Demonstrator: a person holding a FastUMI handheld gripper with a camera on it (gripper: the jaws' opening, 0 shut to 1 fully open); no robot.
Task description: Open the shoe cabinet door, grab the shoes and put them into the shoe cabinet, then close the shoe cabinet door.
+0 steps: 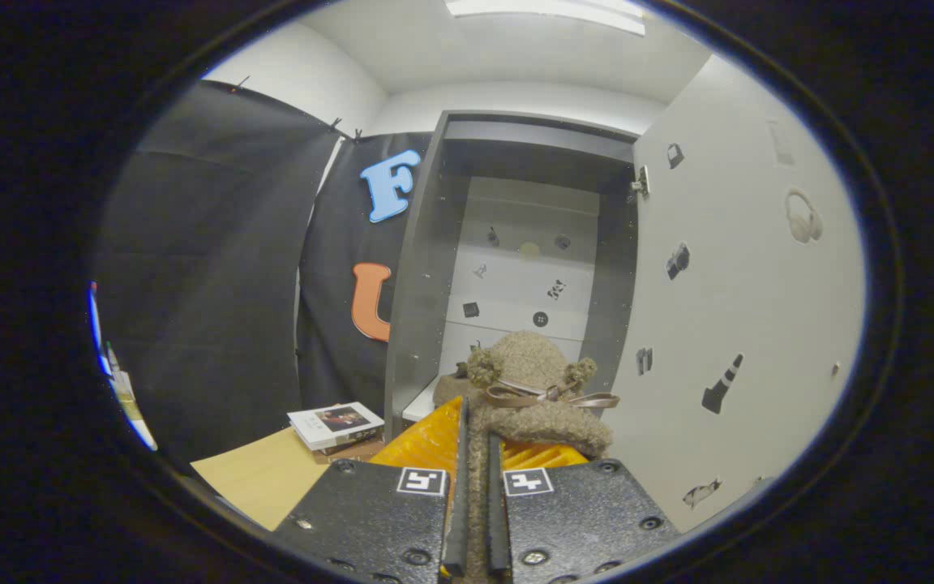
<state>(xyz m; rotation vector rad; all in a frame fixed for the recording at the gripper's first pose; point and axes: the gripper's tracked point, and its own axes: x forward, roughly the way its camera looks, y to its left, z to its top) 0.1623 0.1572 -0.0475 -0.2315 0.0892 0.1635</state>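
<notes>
A fuzzy brown shoe (533, 381) with a ribbon bow and two pompoms hangs just ahead of my fingers. My gripper (474, 478) is shut on the shoe's furry rim, which is pinched between both fingers. Beyond the shoe stands the grey shoe cabinet (516, 243), its inside open to me, with a white back panel carrying small stickers. The cabinet door (743, 308) is swung wide open to the right of the shoe; its pale inner face carries several stickers. The shoe's toe sits at the cabinet's lower opening, above a white shelf edge (422, 405).
Left of the cabinet, a stack of books (336, 427) lies on a tan floor mat (260, 474). Black cloth forms the booth wall behind them. The cabinet's left side panel (418, 276) stands close to the shoe's left side.
</notes>
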